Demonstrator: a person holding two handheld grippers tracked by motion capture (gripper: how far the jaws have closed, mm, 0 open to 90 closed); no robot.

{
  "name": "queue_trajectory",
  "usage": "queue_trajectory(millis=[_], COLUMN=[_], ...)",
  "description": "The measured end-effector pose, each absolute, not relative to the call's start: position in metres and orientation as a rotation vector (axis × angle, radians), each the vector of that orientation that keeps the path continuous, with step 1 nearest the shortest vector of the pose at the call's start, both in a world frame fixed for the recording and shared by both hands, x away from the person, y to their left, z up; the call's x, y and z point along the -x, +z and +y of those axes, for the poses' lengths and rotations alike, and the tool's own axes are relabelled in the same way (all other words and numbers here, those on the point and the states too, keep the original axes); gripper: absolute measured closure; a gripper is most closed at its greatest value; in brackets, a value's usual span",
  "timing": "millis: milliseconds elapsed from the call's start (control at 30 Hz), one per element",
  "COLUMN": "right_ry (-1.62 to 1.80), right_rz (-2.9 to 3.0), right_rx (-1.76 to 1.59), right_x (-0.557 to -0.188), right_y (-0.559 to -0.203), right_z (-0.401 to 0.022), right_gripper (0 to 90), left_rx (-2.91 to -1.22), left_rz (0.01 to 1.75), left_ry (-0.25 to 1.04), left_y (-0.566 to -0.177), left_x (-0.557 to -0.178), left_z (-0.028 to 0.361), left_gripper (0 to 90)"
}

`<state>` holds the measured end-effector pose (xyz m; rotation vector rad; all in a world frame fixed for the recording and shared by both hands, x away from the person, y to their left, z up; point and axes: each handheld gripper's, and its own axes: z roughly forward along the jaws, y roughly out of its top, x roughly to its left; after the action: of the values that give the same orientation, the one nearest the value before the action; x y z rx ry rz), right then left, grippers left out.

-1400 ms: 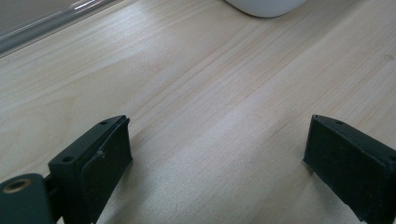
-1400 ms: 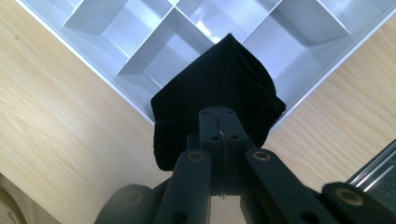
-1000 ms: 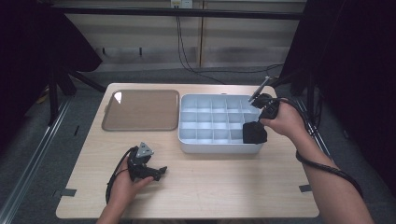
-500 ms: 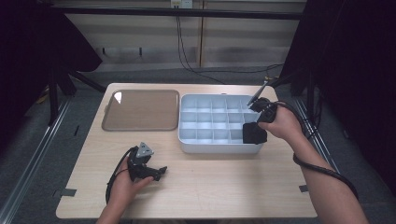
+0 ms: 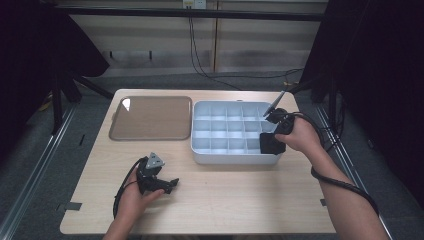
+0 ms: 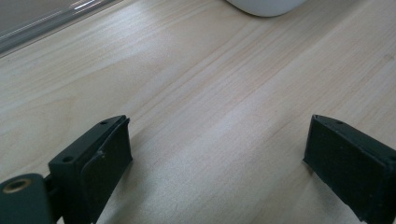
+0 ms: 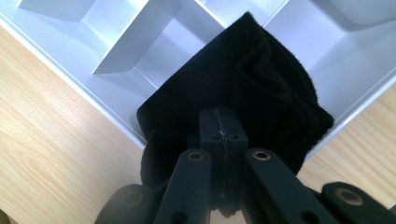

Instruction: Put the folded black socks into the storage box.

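The right hand-held gripper (image 7: pixel 218 122), jaws clamped on a black cloth (image 7: pixel 261 79), holds it over the grey divided tray's (image 5: pixel 220 120) near-right compartment, so wiping looks underway, while the left hand-held gripper (image 6: pixel 219 154) rests open on the desk (image 5: pixel 240 200).

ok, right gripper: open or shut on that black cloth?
Shut on it: right gripper jaws meet on the black cloth, which hangs over the white divided tray.

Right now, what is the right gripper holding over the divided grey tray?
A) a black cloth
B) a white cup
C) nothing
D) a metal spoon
A: the right gripper has its jaws shut on a black cloth hanging over a corner compartment of the tray.
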<state>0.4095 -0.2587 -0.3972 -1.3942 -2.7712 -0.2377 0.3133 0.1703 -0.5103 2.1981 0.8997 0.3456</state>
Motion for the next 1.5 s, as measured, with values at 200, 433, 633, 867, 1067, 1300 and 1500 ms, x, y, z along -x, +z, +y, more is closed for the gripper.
queue_trajectory(millis=[200, 433, 633, 867, 1067, 1300, 1500], right_ry=[-0.245, -0.231, -0.24, -0.223, -0.228, -0.213, -0.22], right_rz=[-2.756, -2.754, -2.74, -2.748, -2.748, -2.756, -2.754], right_rx=[1.405, 1.405, 1.407, 1.404, 1.407, 1.402, 1.408], right_x=[-0.409, -0.41, -0.411, -0.412, -0.411, -0.411, -0.41], right_y=[-0.404, -0.406, -0.41, -0.413, -0.413, -0.417, -0.42], right_z=[-0.26, -0.259, -0.26, -0.259, -0.26, -0.259, -0.26], right_gripper=[90.0, 90.0, 90.0, 90.0, 90.0, 90.0, 90.0], left_rx=[-2.194, -2.194, -2.195, -2.194, -2.195, -2.198, -2.205], left_rz=[0.904, 0.904, 0.903, 0.904, 0.903, 0.899, 0.897], left_ry=[0.341, 0.341, 0.343, 0.341, 0.344, 0.345, 0.342], left_y=[-0.51, -0.511, -0.51, -0.51, -0.51, -0.51, -0.51], left_x=[-0.313, -0.313, -0.313, -0.313, -0.313, -0.313, -0.313], left_z=[0.17, 0.17, 0.17, 0.17, 0.17, 0.17, 0.171], left_gripper=[6.6, 6.7, 6.6, 6.6, 6.7, 6.6, 6.7])
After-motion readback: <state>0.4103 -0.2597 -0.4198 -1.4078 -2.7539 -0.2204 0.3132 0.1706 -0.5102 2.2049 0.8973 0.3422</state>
